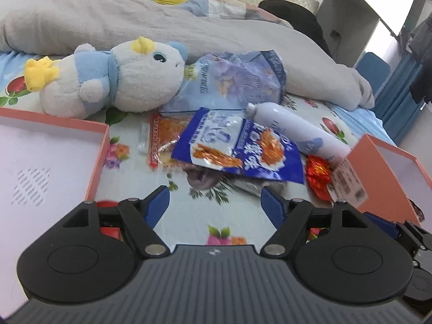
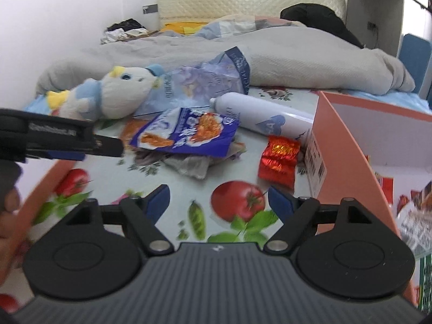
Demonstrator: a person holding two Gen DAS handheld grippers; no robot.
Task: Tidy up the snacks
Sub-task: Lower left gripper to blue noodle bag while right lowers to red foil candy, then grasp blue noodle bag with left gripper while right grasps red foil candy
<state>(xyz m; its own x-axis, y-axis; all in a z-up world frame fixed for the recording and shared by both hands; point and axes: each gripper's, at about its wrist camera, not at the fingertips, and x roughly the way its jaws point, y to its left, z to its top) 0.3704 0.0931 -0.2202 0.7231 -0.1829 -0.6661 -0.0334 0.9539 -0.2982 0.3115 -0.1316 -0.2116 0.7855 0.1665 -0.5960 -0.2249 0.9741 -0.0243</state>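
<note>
A blue snack bag (image 1: 237, 145) lies on the bed sheet ahead of my left gripper (image 1: 216, 202), which is open and empty. The bag also shows in the right wrist view (image 2: 189, 132). A red foil snack (image 2: 279, 159) lies next to an orange box (image 2: 351, 162) on the right. A clear packet of orange snacks (image 1: 164, 135) and a pale blue bag (image 1: 229, 81) lie farther back. My right gripper (image 2: 218, 202) is open and empty above the sheet. The left gripper's body (image 2: 59, 140) shows at the right view's left edge.
A white bottle (image 1: 297, 127) lies by the right orange box (image 1: 386, 172). A second orange box (image 1: 54, 156) sits at the left. A plush toy (image 1: 113, 81) lies behind the snacks. A grey duvet (image 1: 162, 27) covers the far bed. Crumpled wrappers (image 2: 189, 164) lie under the blue bag.
</note>
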